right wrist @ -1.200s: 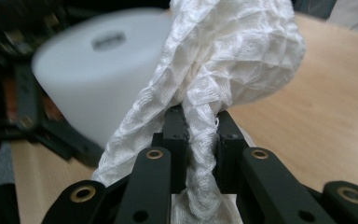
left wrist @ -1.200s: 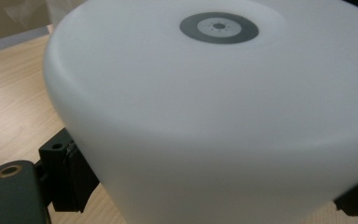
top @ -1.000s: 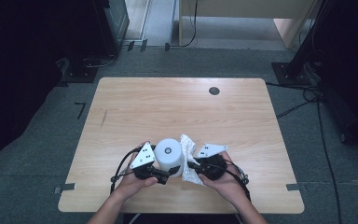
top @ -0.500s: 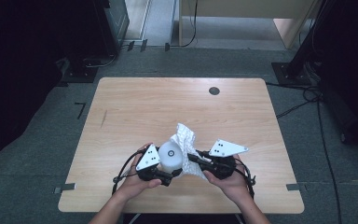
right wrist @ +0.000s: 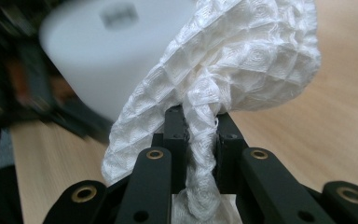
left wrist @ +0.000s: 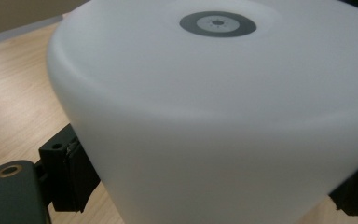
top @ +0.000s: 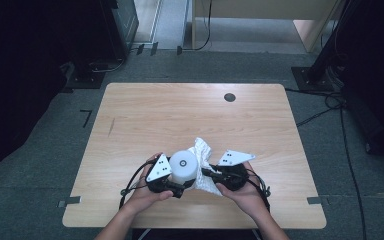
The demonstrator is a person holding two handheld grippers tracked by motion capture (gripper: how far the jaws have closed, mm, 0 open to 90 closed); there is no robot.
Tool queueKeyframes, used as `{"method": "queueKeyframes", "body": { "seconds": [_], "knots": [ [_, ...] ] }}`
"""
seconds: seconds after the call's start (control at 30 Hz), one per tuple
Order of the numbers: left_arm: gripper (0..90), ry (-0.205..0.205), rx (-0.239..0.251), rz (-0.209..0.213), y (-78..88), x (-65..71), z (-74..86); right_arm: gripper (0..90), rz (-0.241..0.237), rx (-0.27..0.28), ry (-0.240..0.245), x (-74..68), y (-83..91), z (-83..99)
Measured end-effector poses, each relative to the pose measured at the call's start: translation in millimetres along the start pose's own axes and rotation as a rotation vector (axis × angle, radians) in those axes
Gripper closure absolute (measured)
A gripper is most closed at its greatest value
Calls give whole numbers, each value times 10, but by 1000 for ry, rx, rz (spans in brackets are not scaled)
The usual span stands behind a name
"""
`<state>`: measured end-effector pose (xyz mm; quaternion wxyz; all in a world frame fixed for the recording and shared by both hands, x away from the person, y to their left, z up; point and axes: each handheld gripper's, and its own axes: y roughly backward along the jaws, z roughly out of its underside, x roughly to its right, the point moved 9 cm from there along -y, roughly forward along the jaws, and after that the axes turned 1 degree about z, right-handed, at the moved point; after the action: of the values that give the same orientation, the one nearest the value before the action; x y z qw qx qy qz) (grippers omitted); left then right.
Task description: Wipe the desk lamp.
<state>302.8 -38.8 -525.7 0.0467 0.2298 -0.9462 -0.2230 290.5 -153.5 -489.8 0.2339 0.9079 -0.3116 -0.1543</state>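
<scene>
At the near edge of the light wooden table (top: 145, 115), we see a person's two forearms coming in from below, each hand wrapped around a black two-jaw gripper topped by a grey three-cornered plate. In the high view the left gripper (top: 176, 183) sits at the left side of a white, matte plastic cup standing upside down (top: 184, 166), its flat base with a dark ring mark facing up. From the left gripper view we find that cup (left wrist: 223, 121) wedged between the two black jaws, which stand wide apart and press on its sides at lower left and lower right, so the cup is held firmly just above or on the wood; we cannot tell which. Just to the right, the right gripper (top: 211, 173) points leftward toward the cup. In the right gripper view its jaws are nearly together, pinching a twisted strand of a white, waffle-textured cloth (right wrist: 242, 65); the rest of the cloth billows up and drapes against the side of the cup (right wrist: 116, 51). From above, the crumpled cloth (top: 203, 152) lies between the two grippers, touching the cup's right side. Farther off, a small dark round grommet (top: 229, 97) sits in the tabletop near its far edge, well apart from the hands.
</scene>
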Motion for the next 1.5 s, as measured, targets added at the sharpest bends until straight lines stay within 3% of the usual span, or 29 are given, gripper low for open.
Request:
{"method": "queueKeyframes", "body": {
  "seconds": [0.17, 0.3, 0.43, 0.73, 0.83, 0.9, 0.97, 1.03, 1.07, 1.13, 1.33, 1.4, 1.5],
  "knots": [
    [83, -8, -33, -10, -67, -8, 56, 789, 16, 71, 22, -1, 116, -113],
    [83, 1, -35, -19, -84, -30, 66, 788, 14, 20, -12, 48, 14, 0],
    [81, 0, -21, -16, -84, -46, 76, 788, 28, -25, -11, 88, -71, 100],
    [36, 13, 12, -68, 92, -86, 62, 786, 51, -23, -40, 212, -40, 128],
    [22, 49, 28, -118, 150, -75, 37, 785, 61, -12, -56, 257, -14, 121],
    [16, 77, 67, -149, 143, -14, -12, 785, 67, -7, -58, 283, 0, 116],
    [15, 71, 57, -253, 99, 37, -26, 785, 71, 1, -64, 298, 6, 109],
    [17, 111, 41, -360, 65, 55, -11, 785, 74, 1, -66, 305, 7, 112],
    [22, 140, 45, -375, 51, 75, -6, 785, 75, 1, -67, 304, 7, 114],
    [44, 146, 46, -413, 38, 81, -7, 785, 75, -5, -70, 300, 9, 120],
    [71, 178, 29, -362, -30, 33, 37, 785, 73, -3, -65, 293, -10, 120],
    [73, 167, 30, -357, -43, 26, 32, 785, 70, -7, -65, 279, -21, 124],
    [81, 152, 26, -304, -36, -12, 3, 785, 69, 3, -59, 260, -10, 100]
  ]
}}
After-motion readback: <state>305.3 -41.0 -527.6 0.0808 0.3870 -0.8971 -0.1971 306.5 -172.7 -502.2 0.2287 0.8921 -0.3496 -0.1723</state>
